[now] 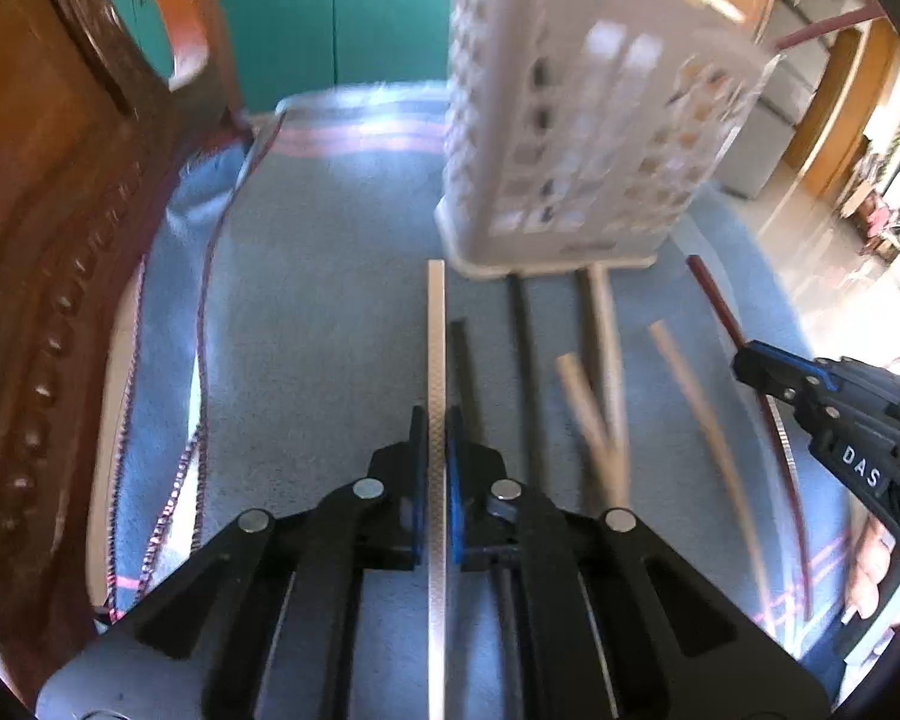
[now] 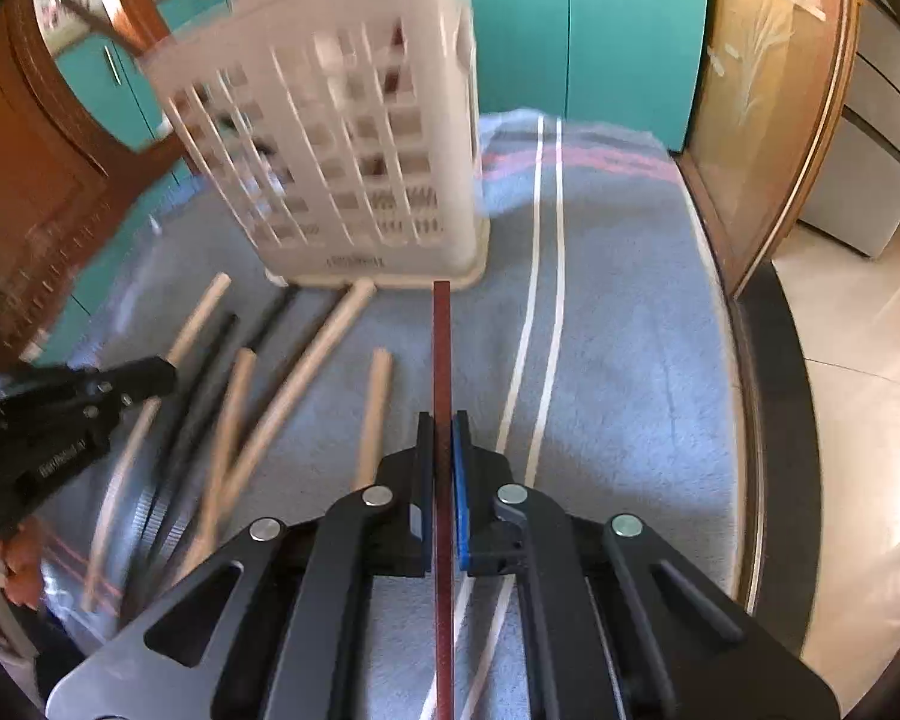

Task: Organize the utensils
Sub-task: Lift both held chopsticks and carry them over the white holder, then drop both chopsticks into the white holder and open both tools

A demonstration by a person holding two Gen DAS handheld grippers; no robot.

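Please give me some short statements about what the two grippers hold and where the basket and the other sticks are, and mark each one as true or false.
1. The left gripper is shut on a silver stick. True.
2. The right gripper holds a wooden stick. False: it is shut on a dark red stick.
3. The white basket lies flat on its side. False: it stands on its base on the blue cloth.
4. Several wooden sticks and black sticks lie on the cloth in front of the basket. True.
5. Both held sticks point toward the basket. True.
6. The cupboards behind the table are red. False: the cupboard doors are teal green.
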